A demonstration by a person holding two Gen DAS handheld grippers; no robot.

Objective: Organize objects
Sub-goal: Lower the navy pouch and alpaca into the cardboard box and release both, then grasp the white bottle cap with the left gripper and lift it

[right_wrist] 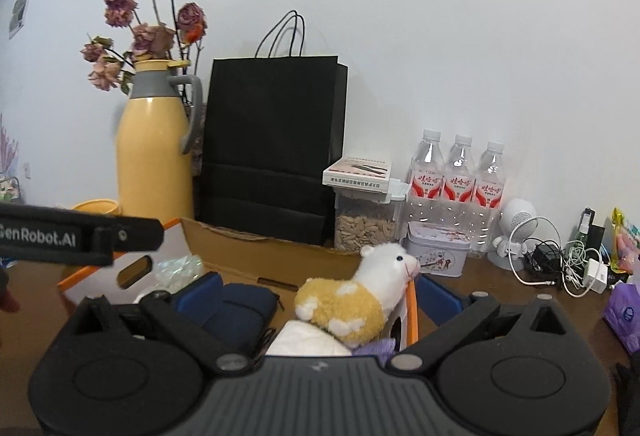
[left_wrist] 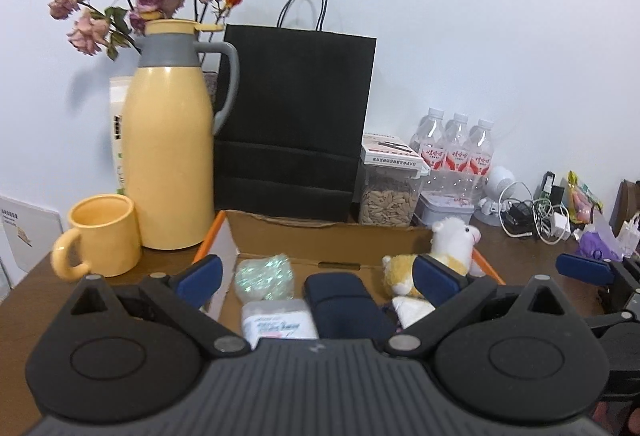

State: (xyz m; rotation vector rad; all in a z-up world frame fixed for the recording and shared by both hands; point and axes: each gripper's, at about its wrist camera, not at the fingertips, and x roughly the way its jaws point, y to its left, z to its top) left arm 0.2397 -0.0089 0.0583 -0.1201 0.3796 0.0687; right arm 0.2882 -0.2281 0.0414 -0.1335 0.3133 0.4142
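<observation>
An open cardboard box (left_wrist: pixel 320 232) (right_wrist: pixel 256 248) sits on the brown table. In it lie a white-and-yellow plush alpaca (left_wrist: pixel 436 256) (right_wrist: pixel 356 292), a dark blue pouch (left_wrist: pixel 340 296) (right_wrist: pixel 240 308), a shiny crinkled wad (left_wrist: pixel 264 276), a white tissue pack (left_wrist: pixel 280 322) and a white cloth (right_wrist: pixel 308 342). My left gripper (left_wrist: pixel 318 278) hangs open above the box's near side, nothing between its blue pads. My right gripper (right_wrist: pixel 316 296) is open too, straddling the alpaca and the box's right wall without touching the toy.
A yellow thermos jug (left_wrist: pixel 168 156) and yellow mug (left_wrist: pixel 102 240) stand left of the box. Behind it are a black paper bag (left_wrist: pixel 296 116), a seed jar (left_wrist: pixel 388 200), a tin (right_wrist: pixel 438 252) and three water bottles (right_wrist: pixel 460 176). Tangled cables (right_wrist: pixel 560 264) lie at right.
</observation>
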